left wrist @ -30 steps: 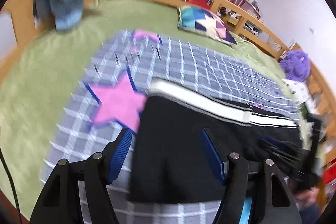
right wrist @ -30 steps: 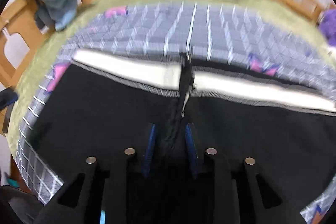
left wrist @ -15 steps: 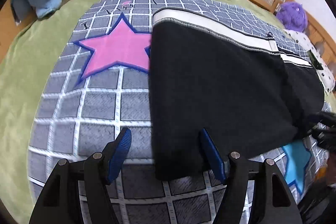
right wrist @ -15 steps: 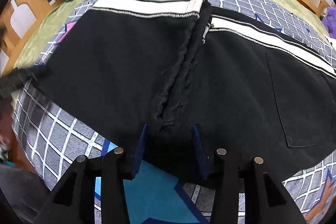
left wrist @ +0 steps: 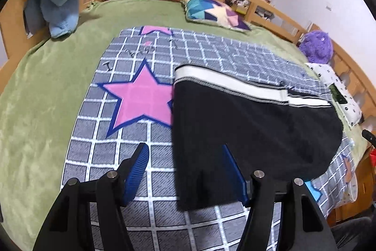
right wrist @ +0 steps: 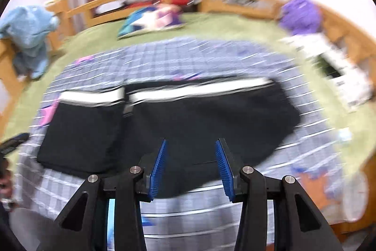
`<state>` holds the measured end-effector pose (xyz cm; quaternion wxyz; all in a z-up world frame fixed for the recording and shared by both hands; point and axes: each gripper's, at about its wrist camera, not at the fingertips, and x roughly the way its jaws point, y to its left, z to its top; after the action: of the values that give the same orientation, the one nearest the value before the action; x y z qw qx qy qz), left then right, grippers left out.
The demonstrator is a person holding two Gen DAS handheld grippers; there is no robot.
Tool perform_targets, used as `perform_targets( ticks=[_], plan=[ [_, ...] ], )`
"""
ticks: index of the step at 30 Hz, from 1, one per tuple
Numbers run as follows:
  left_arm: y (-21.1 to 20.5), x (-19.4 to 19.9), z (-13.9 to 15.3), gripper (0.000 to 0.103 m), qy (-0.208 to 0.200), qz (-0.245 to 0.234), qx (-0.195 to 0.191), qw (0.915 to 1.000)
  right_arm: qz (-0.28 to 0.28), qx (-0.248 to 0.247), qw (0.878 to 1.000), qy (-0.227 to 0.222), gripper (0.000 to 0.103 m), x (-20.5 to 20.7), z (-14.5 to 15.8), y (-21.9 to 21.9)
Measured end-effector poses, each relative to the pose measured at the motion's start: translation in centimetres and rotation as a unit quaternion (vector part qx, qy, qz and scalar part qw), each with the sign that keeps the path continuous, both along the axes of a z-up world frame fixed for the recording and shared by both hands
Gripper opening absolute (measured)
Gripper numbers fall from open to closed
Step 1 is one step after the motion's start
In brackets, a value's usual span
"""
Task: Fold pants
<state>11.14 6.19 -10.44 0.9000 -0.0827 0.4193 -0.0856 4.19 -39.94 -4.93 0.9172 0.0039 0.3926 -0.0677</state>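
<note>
Lay flat on the checked blanket [left wrist: 150, 180] of the bed: black pants [left wrist: 246, 128], white waistband at the far edge. Let go moments before by the right gripper [right wrist: 191, 166], fingers eased apart and pulled back clear of the cloth, nothing between them. Narrowed slightly but unclenched, the left gripper [left wrist: 185, 171], straddling the pants' near corner without pinching it. Probably a fold just laid down.
</note>
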Motion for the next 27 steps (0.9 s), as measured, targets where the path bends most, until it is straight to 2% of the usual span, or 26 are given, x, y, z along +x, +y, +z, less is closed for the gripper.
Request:
perform_targets(
  ticks=[2,3,6,11,14,17,19,21,23,25,27],
  plan=[
    [-0.3,0.4,0.3,0.062,0.001,-0.011,-0.003,0.9999,-0.016,0.008,1.000,-0.007,0.046,-0.9,0.9,-2.3],
    [-0.5,0.5,0.3,0.062,0.001,-0.014,-0.006,0.9999,-0.024,0.025,0.999,-0.007,0.052,-0.9,1.0,-4.0],
    [-0.8,1.4,0.1,0.062,0.004,-0.013,-0.016,0.9998,-0.064,0.068,0.996,-0.014,0.063,-1.3,0.1,-8.5],
    [-0.9,4.3,-1.0,0.063,0.014,-0.020,-0.029,0.9993,-0.112,0.116,0.987,0.007,0.065,2.2,-5.2,-13.6],
    [-0.8,6.7,-2.3,0.067,0.038,-0.029,-0.049,0.9977,-0.144,0.167,0.975,0.029,0.065,4.7,-9.2,-16.1],
    [-0.8,9.0,-4.1,0.067,0.061,-0.035,-0.054,0.9961,-0.146,0.214,0.965,0.032,0.065,7.1,-12.2,-17.5],
    [-0.5,10.1,-5.5,0.067,0.070,-0.030,-0.056,0.9955,-0.147,0.222,0.963,0.033,0.065,8.8,-13.6,-17.9],
    [0.1,11.3,-7.2,0.067,0.085,-0.031,-0.078,0.9929,-0.147,0.234,0.961,0.028,0.065,10.5,-14.9,-18.4],
    [0.6,11.9,-8.2,0.067,0.081,-0.035,-0.113,0.9896,-0.147,0.241,0.959,0.003,0.068,11.6,-15.5,-18.6],
    [0.7,12.3,-8.3,0.067,0.073,-0.052,-0.128,0.9877,-0.142,0.250,0.958,-0.007,0.073,12.8,-15.8,-18.7],
    [0.3,13.0,-8.6,0.065,0.077,-0.069,-0.136,0.9852,-0.146,0.256,0.956,-0.012,0.071,13.3,-15.8,-18.9]
  ],
)
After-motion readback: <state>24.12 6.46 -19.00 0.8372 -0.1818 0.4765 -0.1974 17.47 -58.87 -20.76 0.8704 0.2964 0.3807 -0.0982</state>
